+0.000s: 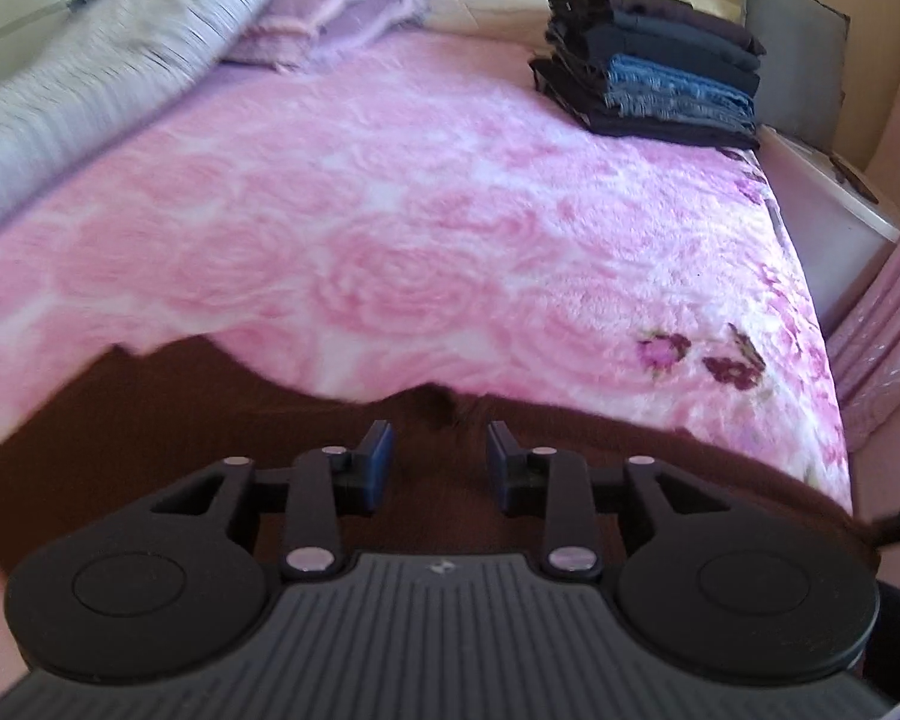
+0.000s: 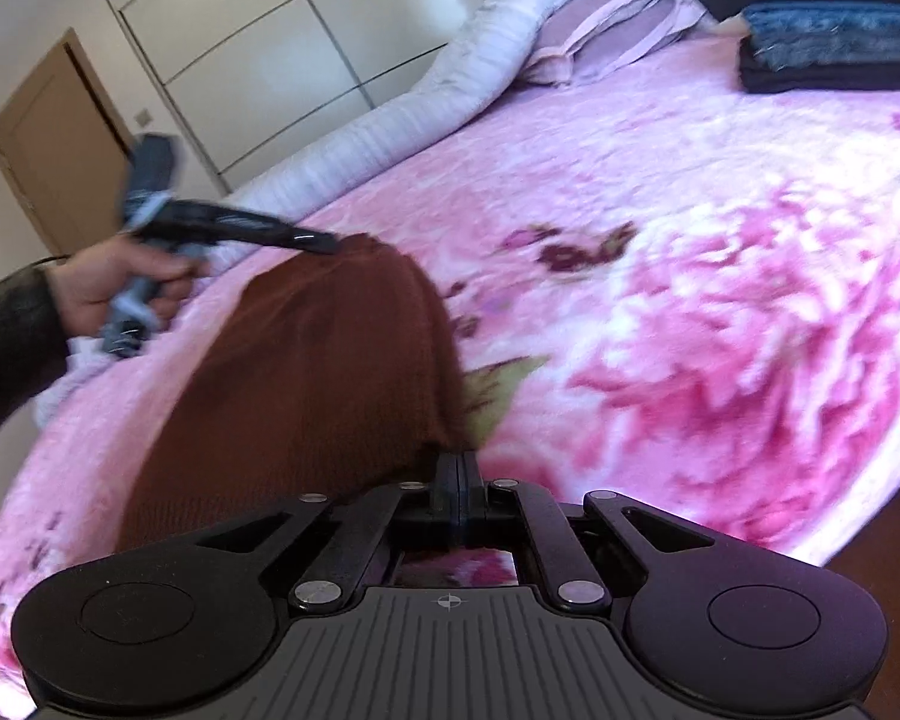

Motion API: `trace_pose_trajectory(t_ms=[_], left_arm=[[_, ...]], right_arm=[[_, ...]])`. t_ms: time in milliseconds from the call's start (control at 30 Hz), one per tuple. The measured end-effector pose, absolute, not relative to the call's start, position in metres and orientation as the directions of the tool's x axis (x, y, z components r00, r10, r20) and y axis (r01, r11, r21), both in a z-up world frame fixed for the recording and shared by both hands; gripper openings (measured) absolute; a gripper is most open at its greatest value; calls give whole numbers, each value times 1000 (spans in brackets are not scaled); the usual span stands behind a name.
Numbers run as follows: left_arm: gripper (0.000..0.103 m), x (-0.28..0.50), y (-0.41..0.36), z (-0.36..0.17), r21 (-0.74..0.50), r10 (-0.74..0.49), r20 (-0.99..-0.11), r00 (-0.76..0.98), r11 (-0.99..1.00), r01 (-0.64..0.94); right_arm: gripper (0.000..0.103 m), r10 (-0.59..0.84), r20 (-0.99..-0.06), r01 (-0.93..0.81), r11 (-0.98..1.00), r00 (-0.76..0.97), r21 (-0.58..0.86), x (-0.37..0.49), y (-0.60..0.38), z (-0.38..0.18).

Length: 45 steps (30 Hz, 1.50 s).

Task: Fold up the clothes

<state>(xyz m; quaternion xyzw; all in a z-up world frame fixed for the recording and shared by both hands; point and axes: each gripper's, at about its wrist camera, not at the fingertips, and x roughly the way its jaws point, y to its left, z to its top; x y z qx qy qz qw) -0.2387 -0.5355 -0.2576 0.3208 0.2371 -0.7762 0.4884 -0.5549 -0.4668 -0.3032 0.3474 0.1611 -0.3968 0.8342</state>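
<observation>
A brown knit garment lies on the pink floral bed cover near the bed's front edge; it also shows in the left wrist view. My left gripper is open, its blue pads apart just above the garment's far edge. In the right wrist view the left gripper touches the garment's far corner. My right gripper is shut on the garment's near corner.
A stack of folded dark and blue clothes sits at the far side of the bed. Lilac pillows and a rolled white quilt lie along the head. A wardrobe and door stand behind.
</observation>
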Motion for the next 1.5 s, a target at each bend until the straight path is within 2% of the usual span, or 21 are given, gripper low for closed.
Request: trace_pose_trajectory(t_ms=[167,267,333,400,467,500,567,600,667,767,867,1100,1233,1500], left_arm=[[29,-229,-446,-244,-95,-658,-677,-330,-366,926],[35,-235,-391,-248,-115,-683,-656,-321,-330,937],[36,-245,-356,-255,-108,-691,-653,-309,-319,942],[37,-256,-326,-261,-106,-700,-650,-296,-303,947],[41,-263,-303,-266,-128,-712,-638,-294,-278,952],[43,-265,-294,-269,-136,-715,-636,-291,-268,954],[43,-271,-278,-275,-131,-717,-641,-274,-249,960],[43,-273,-272,-278,-112,-718,-647,-255,-242,964],[43,-280,-260,-279,-66,-725,-650,-226,-242,968],[44,-298,-240,-274,46,-753,-628,-198,-290,956],[51,-326,-224,-275,169,-771,-607,-191,-360,917],[52,-381,-220,-297,405,-786,-606,-125,-440,801],[51,-391,-224,-307,460,-776,-620,-112,-476,750],[51,-378,-229,-314,394,-733,-671,-115,-484,781]], right_arm=[[3,-574,-518,772,427,634,471,-569,-456,-295],[5,-592,-489,766,445,640,464,-566,-454,-287],[12,-598,-475,762,464,646,451,-559,-458,-284],[36,-576,-496,760,476,650,443,-546,-469,-288],[47,-553,-509,751,489,660,444,-535,-478,-294],[47,-544,-513,747,495,664,443,-530,-482,-296],[46,-534,-514,741,499,671,449,-523,-487,-298],[38,-531,-513,738,500,675,453,-521,-490,-299],[6,-528,-511,735,491,678,468,-521,-493,-295],[5,-529,-499,727,469,686,502,-533,-492,-285],[5,-525,-498,721,449,690,527,-546,-489,-281],[4,-517,-524,735,445,677,512,-554,-481,-288],[4,-511,-539,743,442,669,503,-559,-476,-292],[4,-486,-577,755,441,656,486,-558,-472,-305]])
